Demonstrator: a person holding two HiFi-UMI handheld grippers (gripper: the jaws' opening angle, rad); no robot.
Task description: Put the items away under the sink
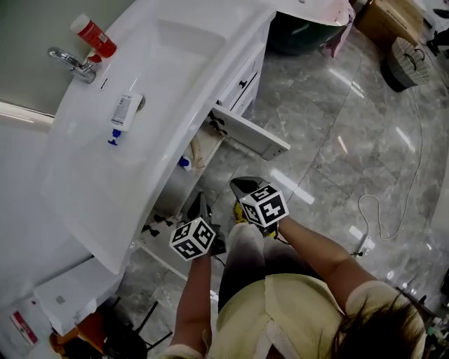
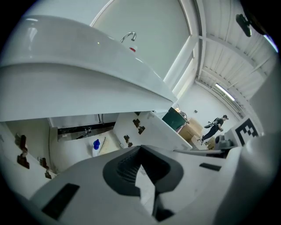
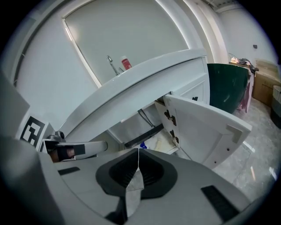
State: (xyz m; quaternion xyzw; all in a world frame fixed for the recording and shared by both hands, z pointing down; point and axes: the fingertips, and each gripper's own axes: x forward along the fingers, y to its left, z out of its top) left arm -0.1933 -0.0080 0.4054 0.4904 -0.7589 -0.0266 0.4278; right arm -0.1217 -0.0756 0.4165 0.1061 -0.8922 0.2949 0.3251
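Note:
On the white sink (image 1: 161,77) lie a white tube with a blue cap (image 1: 123,117) and a red bottle with a white cap (image 1: 92,35) beside the tap (image 1: 74,63). Below it the cabinet (image 2: 74,132) stands with its door (image 1: 249,133) swung out. Inside is a white bottle with a blue cap (image 2: 96,147) (image 3: 142,145) (image 1: 184,163). My left gripper (image 1: 200,207) (image 2: 140,154) is shut and holds nothing, in front of the cabinet's opening. To its right my right gripper (image 1: 244,186) (image 3: 138,151) is also shut and empty. The red bottle (image 3: 126,63) shows over the sink's rim.
A dark green tub (image 1: 302,31) stands past the vanity, with a cardboard box (image 1: 389,17) and a wicker basket (image 1: 407,63) behind it. A white cable (image 1: 379,210) loops over the marble floor. A person (image 2: 215,124) walks far off. Clutter lies at the lower left (image 1: 70,308).

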